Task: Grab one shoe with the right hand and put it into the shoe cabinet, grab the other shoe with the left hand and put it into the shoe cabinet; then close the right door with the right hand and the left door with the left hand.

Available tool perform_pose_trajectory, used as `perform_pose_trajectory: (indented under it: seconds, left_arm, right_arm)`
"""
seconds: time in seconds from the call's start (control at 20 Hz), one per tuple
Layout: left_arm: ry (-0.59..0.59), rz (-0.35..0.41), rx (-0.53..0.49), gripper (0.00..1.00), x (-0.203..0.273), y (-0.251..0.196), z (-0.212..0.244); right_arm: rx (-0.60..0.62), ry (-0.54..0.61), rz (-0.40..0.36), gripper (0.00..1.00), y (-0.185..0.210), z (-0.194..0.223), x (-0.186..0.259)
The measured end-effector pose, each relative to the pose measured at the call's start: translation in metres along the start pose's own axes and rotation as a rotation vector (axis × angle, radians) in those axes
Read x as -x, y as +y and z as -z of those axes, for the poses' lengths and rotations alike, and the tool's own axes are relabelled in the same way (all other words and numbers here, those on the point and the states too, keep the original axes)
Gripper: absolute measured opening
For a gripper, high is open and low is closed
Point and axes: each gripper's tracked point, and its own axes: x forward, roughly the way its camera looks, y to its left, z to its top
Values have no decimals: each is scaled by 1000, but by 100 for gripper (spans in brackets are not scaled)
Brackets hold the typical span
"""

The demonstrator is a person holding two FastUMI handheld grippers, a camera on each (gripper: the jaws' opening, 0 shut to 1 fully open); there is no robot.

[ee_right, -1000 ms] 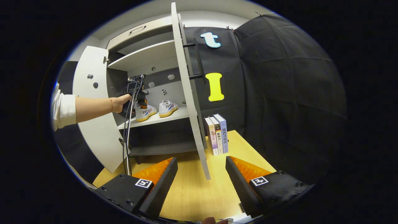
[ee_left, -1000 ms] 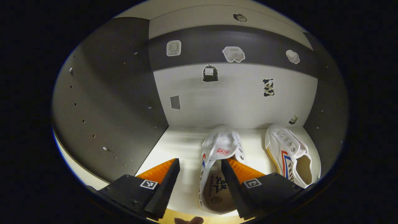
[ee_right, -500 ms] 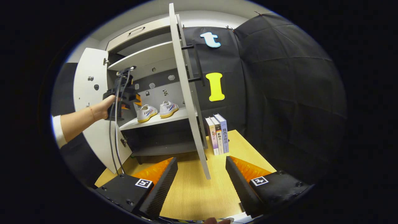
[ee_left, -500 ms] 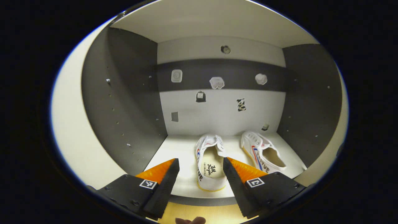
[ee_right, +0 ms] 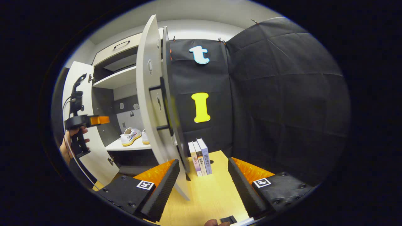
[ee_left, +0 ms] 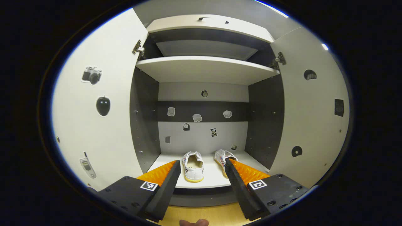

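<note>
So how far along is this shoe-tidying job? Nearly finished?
Over halfway. Done: both shoes, one and the other, sit side by side on the cabinet shelf. In hand: nothing; the left gripper and right gripper are both open and empty. Left: the right door and left door both stand open and need closing, right one first.

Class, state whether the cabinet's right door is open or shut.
Open: the right door swings outward, exposing both shoes on the shelf.
</note>
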Motion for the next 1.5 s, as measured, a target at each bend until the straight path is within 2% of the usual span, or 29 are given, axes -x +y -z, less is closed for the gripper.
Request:
perform_pose_trajectory:
  seconds: [0.25, 0.45, 0.65, 0.8, 0.85, 0.95, 1.15, 1.5]
  left_arm:
    - [-22, 34, -23, 89, 63, 1, 11]
    - [-29, -14, -12, 91, 96, 20, 18]
    - [-21, -14, -8, 92, 119, 34, 23]
    - [-38, -13, -12, 92, 131, 41, 22]
    - [-40, -6, -10, 93, 134, 41, 21]
    - [-40, -1, -14, 93, 137, 41, 21]
    - [-39, 27, -18, 93, 138, 37, 20]
    - [-56, 31, -40, 93, 146, 46, 14]
  right_arm:
    - [37, -60, 3, 98, -9, -49, -36]
    - [62, -72, -19, 100, 3, -68, -72]
    - [55, -62, -57, 99, 28, -62, -84]
    - [80, -80, -41, 96, 28, -60, -80]
    - [67, -76, -40, 100, 29, -59, -80]
    - [46, -70, -36, 96, 31, -58, -79]
    - [53, -79, -24, 98, 40, -56, -75]
    - [26, -70, -112, 97, 101, -43, -63]
